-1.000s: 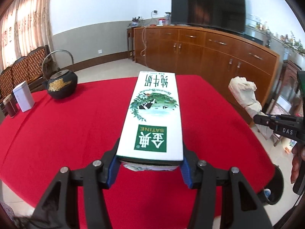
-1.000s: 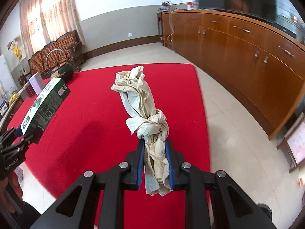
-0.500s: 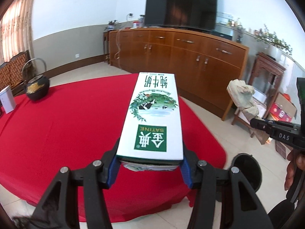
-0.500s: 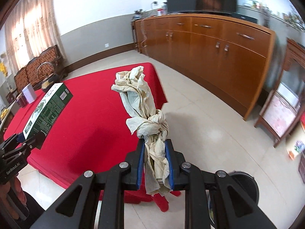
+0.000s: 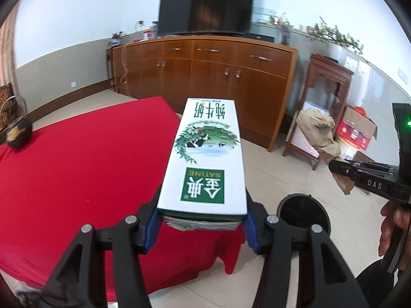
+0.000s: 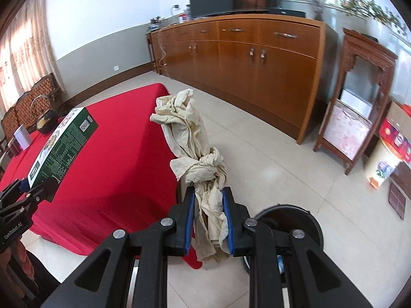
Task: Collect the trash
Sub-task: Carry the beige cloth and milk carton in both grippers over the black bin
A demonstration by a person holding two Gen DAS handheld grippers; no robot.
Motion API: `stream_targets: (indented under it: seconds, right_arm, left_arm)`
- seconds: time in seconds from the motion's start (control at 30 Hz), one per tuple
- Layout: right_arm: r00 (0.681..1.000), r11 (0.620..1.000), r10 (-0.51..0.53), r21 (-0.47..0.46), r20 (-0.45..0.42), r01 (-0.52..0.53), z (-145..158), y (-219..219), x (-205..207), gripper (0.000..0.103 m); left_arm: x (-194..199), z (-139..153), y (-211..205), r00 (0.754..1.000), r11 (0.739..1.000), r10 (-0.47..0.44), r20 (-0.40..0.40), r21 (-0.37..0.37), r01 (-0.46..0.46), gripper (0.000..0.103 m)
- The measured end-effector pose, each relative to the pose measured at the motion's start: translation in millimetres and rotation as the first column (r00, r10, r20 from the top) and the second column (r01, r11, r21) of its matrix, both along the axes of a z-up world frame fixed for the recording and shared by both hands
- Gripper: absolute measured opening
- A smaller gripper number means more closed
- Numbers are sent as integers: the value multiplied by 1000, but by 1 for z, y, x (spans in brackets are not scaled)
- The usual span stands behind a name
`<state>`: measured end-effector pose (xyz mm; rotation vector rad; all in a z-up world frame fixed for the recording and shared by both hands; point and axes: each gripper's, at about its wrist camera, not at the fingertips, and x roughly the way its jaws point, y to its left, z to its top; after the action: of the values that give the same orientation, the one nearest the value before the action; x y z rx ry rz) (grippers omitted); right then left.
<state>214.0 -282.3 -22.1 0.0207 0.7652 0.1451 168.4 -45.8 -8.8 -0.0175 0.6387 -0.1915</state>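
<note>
My left gripper (image 5: 203,227) is shut on a white and green milk carton (image 5: 205,156), held lengthwise over the corner of the red-clothed table (image 5: 77,174). In the right wrist view that carton (image 6: 61,148) shows at the left edge. My right gripper (image 6: 209,220) is shut on a crumpled beige cloth (image 6: 190,138) that sticks up and forward past the table corner, over the tiled floor. The same cloth (image 5: 319,133) and the right gripper (image 5: 341,169) appear at the right of the left wrist view. A round black bin (image 5: 304,214) stands on the floor below; its rim (image 6: 312,219) peeks from behind my right gripper's fingers.
A long wooden sideboard (image 5: 205,74) with a television (image 5: 205,5) lines the far wall. A carved wooden stand (image 6: 359,97) and a red-printed cardboard box (image 5: 357,128) stand at the right. A black teapot (image 5: 16,127) sits on the table's far left. A person's hand (image 5: 390,228) holds the right gripper.
Both grippers have swung right, off the table's middle toward its corner and the floor, with carton and cloth still held. The black bin has come into view below them.
</note>
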Motion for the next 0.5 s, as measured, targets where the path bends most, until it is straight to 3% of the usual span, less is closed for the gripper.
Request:
stream_targets:
  seconds: [0.5]
  right_arm:
    - [986,987,-160,0,-40,160,-23,-100,-38,22]
  left_arm:
    - [4,-22,-101,976,977,-211,-59,21,213,55]
